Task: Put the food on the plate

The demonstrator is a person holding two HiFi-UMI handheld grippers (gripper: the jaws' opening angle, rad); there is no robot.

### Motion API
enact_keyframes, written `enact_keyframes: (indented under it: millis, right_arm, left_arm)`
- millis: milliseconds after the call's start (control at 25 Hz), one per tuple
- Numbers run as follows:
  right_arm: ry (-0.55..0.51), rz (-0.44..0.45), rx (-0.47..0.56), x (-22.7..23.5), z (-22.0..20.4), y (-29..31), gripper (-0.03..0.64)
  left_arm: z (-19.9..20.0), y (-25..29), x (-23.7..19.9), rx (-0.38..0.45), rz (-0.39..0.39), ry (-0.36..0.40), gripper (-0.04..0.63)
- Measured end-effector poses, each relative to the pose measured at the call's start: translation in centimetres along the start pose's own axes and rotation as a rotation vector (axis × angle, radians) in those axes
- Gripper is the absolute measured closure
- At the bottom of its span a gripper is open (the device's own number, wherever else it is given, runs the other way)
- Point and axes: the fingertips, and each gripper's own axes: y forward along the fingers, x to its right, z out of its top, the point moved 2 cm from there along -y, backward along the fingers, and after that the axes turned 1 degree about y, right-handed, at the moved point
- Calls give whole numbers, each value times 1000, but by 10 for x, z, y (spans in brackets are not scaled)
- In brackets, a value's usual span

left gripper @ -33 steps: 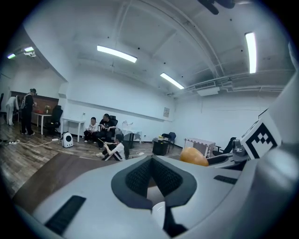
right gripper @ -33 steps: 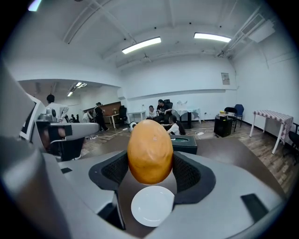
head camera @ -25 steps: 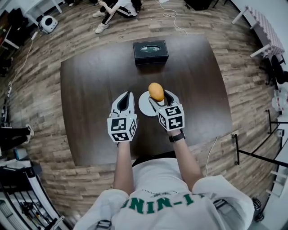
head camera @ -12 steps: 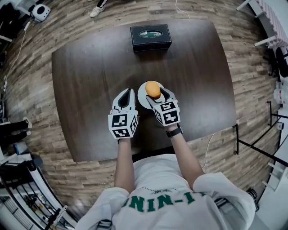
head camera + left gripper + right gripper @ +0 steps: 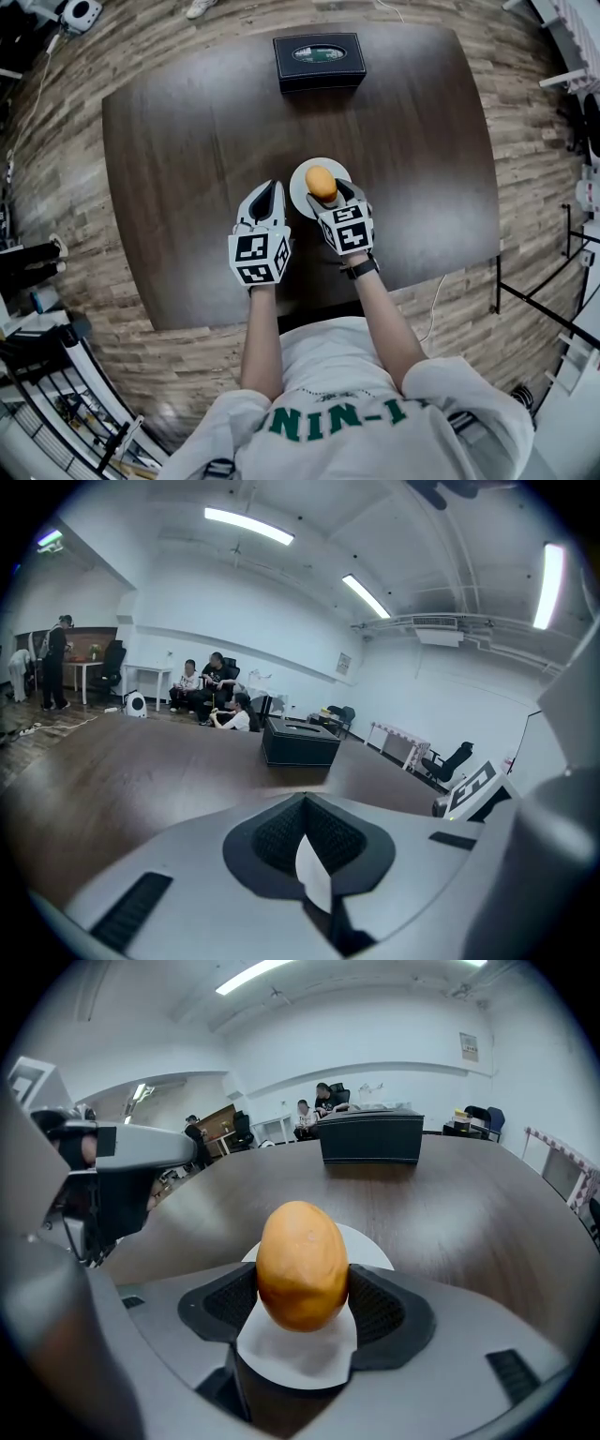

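1 food (image 5: 302, 1265) — clamped in right gripper (image 5: 327, 195) | 1 plate (image 5: 301, 176) | 1 box (image 5: 319, 61)

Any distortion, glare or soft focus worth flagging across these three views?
Head view: heavy fisheye, floor planks bend around the table; evenly lit. Right gripper view: orange food sharp, pale ceiling sheen on the table. Left gripper view: black vignetted corners, ceiling strip lights blown out.

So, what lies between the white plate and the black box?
Nothing: only bare brown table between white plate and black box, as the head view shows.
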Motion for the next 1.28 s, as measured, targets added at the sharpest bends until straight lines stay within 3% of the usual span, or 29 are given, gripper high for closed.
enact_keyframes:
  millis: [160, 640, 1000, 1280]
  right_arm:
    - [5, 1, 6, 0, -1, 2, 298]
    - [23, 10, 72, -4, 6, -20, 170]
    - [16, -2, 194, 1, 33, -76, 181]
    - [21, -23, 349, -1, 70, -145, 266]
  left_arm:
    - [-4, -2, 1, -6, 2, 0, 583]
    - [5, -31, 5, 35, 25, -14, 583]
    - [31, -63, 18, 105, 36, 4, 584]
    - [64, -95, 37, 181, 39, 36, 583]
